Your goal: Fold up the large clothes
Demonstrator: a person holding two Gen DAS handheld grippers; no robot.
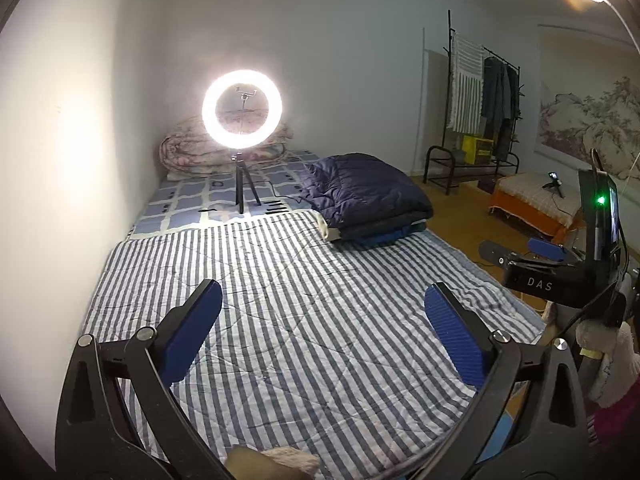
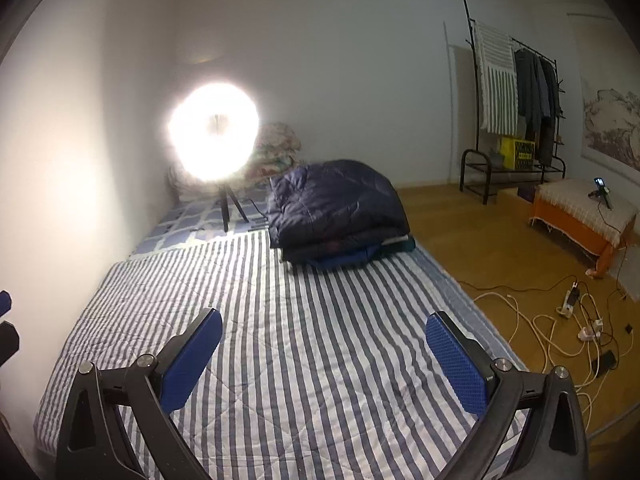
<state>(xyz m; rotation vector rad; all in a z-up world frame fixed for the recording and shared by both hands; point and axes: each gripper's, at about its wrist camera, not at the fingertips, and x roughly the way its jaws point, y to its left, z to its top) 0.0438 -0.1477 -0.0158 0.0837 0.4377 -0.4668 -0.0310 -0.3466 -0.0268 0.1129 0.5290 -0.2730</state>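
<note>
Over the striped quilt point(image 1: 304, 280) that covers the near part of the bed, your left hand-held gripper point(image 1: 323, 304) hangs with its jaws spread as wide as they go. Nothing sits between the blue pads point(image 1: 188, 340), and neither pad touches the fabric; only stripes show in the gap. Your right hand-held gripper point(image 2: 324, 334) is in the same condition: jaws fully apart, empty, pads point(image 2: 456, 364) clear of the quilt beneath them.

From the left wrist view, the other gripper's body shows at about 3 o'clock, its black housing marked with letters and a green lamp lit above it.

The clothes to be folded lie as a dark navy padded pile point(image 2: 336, 212) on the bed, at 12 o'clock from your right gripper and nearer 1 o'clock from your left, well apart from both. It rests on the far edge of the striped quilt, close to the bed's floor-side edge, with blue and dark layers showing under it.

A lit ring light point(image 1: 242, 108) on a small tripod stands on the bed at 11 o'clock, with a rolled floral quilt point(image 1: 188, 152) against the wall behind it. Off at 2 o'clock a clothes rack point(image 2: 516, 92) stands by the wall, and cables point(image 2: 560, 320) trail over the wooden floor at 3 o'clock in the right wrist view.
</note>
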